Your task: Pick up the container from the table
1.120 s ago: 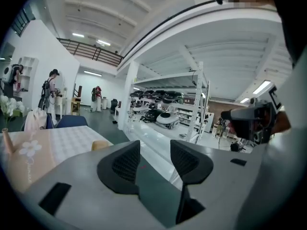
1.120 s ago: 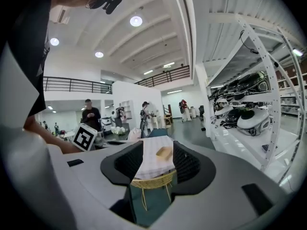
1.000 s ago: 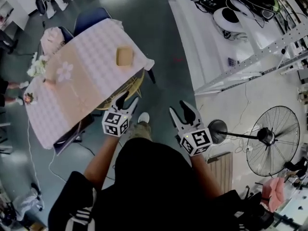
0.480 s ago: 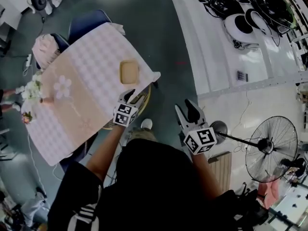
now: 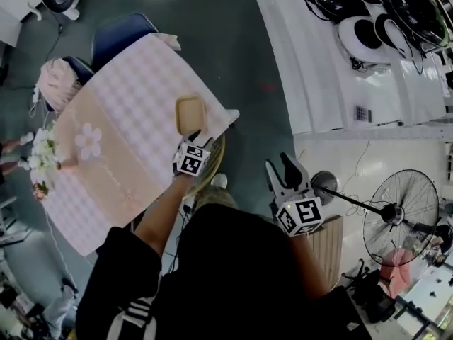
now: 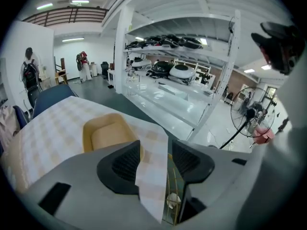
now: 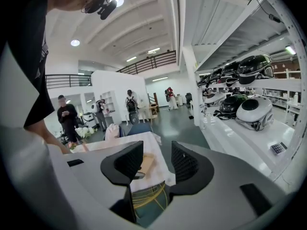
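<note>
On desk [image 5: 120, 115] corner: container [image 6: 108, 133] rim hidden by left tongs [image 6: 156, 152].
Left tongs: opening, empty, tilted down.
Right tongs [image 7: 156, 159]: apart, empty.

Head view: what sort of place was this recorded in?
Probably a large workshop or lab hall rather than a home: white metal shelving loaded with black and white equipment, a pedestal fan on the grey floor, and a railed mezzanine in the right gripper view.
</note>
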Action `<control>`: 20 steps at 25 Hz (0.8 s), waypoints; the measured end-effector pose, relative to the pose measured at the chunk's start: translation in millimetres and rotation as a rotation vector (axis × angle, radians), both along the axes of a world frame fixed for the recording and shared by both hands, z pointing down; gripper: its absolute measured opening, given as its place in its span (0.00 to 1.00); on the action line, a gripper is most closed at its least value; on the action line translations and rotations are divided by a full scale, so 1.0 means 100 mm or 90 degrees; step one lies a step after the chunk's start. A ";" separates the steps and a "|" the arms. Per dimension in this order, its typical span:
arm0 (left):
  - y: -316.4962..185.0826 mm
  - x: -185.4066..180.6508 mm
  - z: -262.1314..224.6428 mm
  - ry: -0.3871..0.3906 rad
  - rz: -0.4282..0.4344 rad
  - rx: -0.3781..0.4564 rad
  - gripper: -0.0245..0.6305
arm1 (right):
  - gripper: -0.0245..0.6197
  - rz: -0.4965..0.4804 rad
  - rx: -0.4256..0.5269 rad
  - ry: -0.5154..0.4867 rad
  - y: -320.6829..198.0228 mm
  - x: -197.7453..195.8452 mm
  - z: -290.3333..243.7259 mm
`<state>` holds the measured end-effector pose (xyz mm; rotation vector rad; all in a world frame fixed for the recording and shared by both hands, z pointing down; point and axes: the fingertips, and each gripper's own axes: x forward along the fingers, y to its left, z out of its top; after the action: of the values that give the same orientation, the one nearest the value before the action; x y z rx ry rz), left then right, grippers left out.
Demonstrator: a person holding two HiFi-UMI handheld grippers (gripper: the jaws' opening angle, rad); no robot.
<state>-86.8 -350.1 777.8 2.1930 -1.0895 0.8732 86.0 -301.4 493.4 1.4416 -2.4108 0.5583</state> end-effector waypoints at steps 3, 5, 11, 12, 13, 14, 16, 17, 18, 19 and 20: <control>-0.04 -0.01 0.23 -0.023 0.018 -0.022 0.34 | 0.31 0.018 0.005 0.005 -0.07 0.06 0.01; -0.04 -0.02 0.37 -0.043 0.036 -0.037 0.34 | 0.31 0.040 0.011 0.015 -0.10 0.13 0.00; -0.15 -0.13 0.58 -0.164 0.080 -0.032 0.13 | 0.31 0.073 -0.001 0.035 -0.14 0.30 0.09; -0.16 -0.14 0.58 -0.171 0.084 -0.034 0.11 | 0.31 0.073 -0.004 0.038 -0.13 0.31 0.12; -0.15 -0.14 0.57 -0.173 0.087 -0.039 0.10 | 0.31 0.074 -0.006 0.040 -0.13 0.31 0.14; -0.15 -0.13 0.57 -0.173 0.090 -0.044 0.10 | 0.31 0.075 -0.006 0.042 -0.12 0.32 0.15; -0.16 -0.10 0.53 -0.173 0.101 -0.039 0.10 | 0.31 0.077 -0.003 0.043 -0.14 0.34 0.14; -0.16 -0.10 0.50 -0.180 0.108 -0.033 0.09 | 0.31 0.077 -0.001 0.043 -0.15 0.34 0.13; -0.15 -0.12 0.48 -0.189 0.115 -0.028 0.08 | 0.30 0.077 0.003 0.043 -0.16 0.33 0.12; -0.14 -0.13 0.45 -0.193 0.117 -0.023 0.08 | 0.29 0.075 0.008 0.042 -0.17 0.32 0.10; -0.14 -0.12 0.38 -0.186 0.112 -0.018 0.07 | 0.27 0.072 0.013 0.041 -0.19 0.31 0.08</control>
<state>-99.2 -363.9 815.9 2.2104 -1.0151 1.3114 117.3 -319.9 501.8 1.5876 -2.3024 0.5061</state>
